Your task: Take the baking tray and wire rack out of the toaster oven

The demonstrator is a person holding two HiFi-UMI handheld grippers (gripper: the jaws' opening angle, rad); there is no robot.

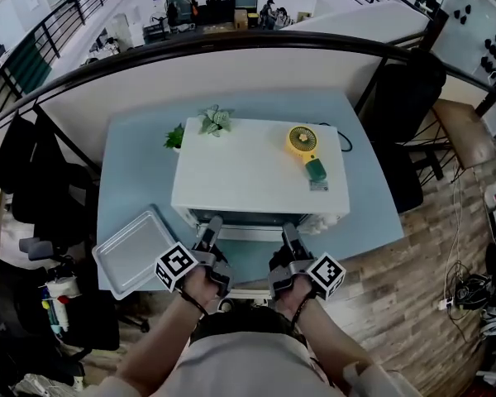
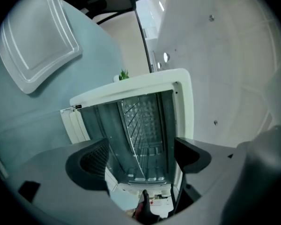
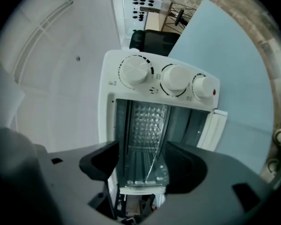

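The white toaster oven (image 1: pixel 260 168) stands on a light blue table (image 1: pixel 132 164), its front facing me with the cavity open. The silver baking tray (image 1: pixel 135 251) lies on the table left of the oven, also visible in the left gripper view as the tray (image 2: pixel 37 36). The wire rack (image 2: pixel 136 130) sits inside the cavity, and the right gripper view shows the rack (image 3: pixel 152 139) below three knobs (image 3: pixel 136 71). My left gripper (image 1: pixel 212 224) (image 2: pixel 141 153) and right gripper (image 1: pixel 288 231) (image 3: pixel 141 161) are side by side just in front of the opening, both open and holding nothing.
A yellow hand fan (image 1: pixel 303 143) and a small plant (image 1: pixel 215 121) rest on the oven's top, with another plant (image 1: pixel 175 137) beside it. A curved partition runs behind the table. Black chairs stand at the right (image 1: pixel 405 98) and left (image 1: pixel 41 188).
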